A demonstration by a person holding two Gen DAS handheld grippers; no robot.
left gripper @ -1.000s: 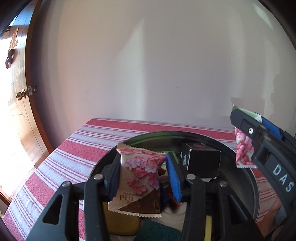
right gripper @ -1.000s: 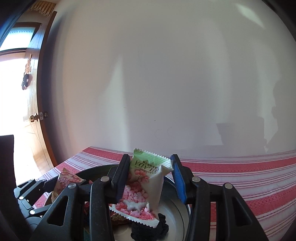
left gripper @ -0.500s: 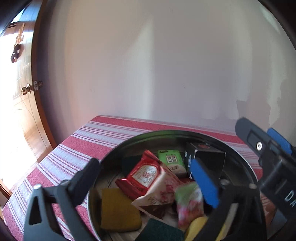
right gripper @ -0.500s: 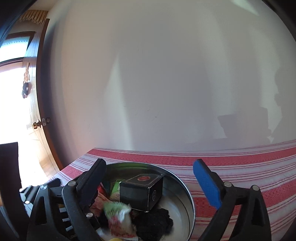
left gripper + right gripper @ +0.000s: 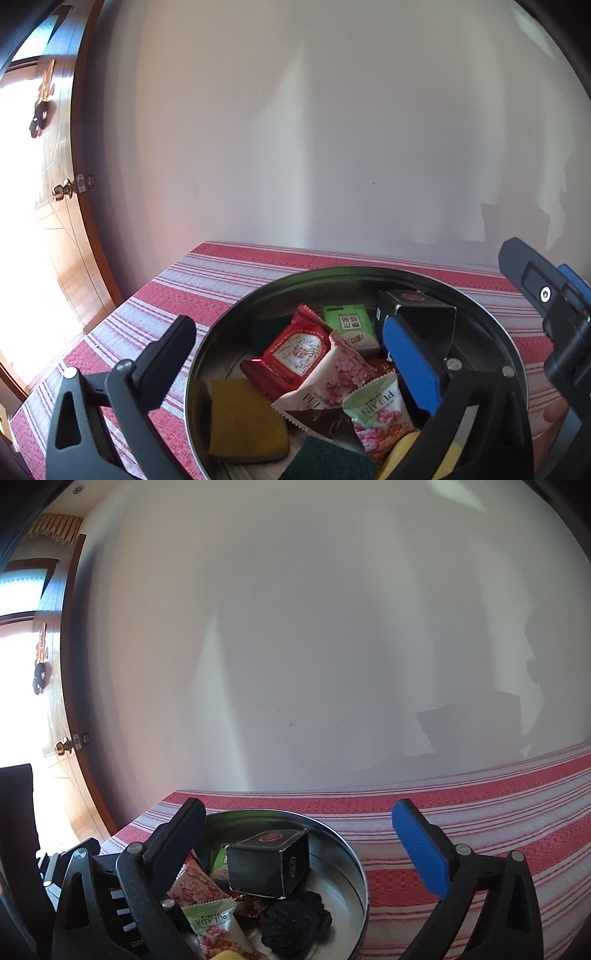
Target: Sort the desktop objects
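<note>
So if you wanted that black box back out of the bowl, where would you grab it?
Probably from above, across the two long sides of the black box. It stands highest in the bowl, its flat faces clear of the packets, so the pads should seat squarely.

A shiny metal tin (image 5: 229,325) holds glossy foil snack packets (image 5: 295,350), a matt black cardboard box (image 5: 269,864) and rough sponges (image 5: 243,424). Coarse woven striped cloth (image 5: 480,812) covers the counter. Varnished wooden door (image 5: 62,236).
</note>
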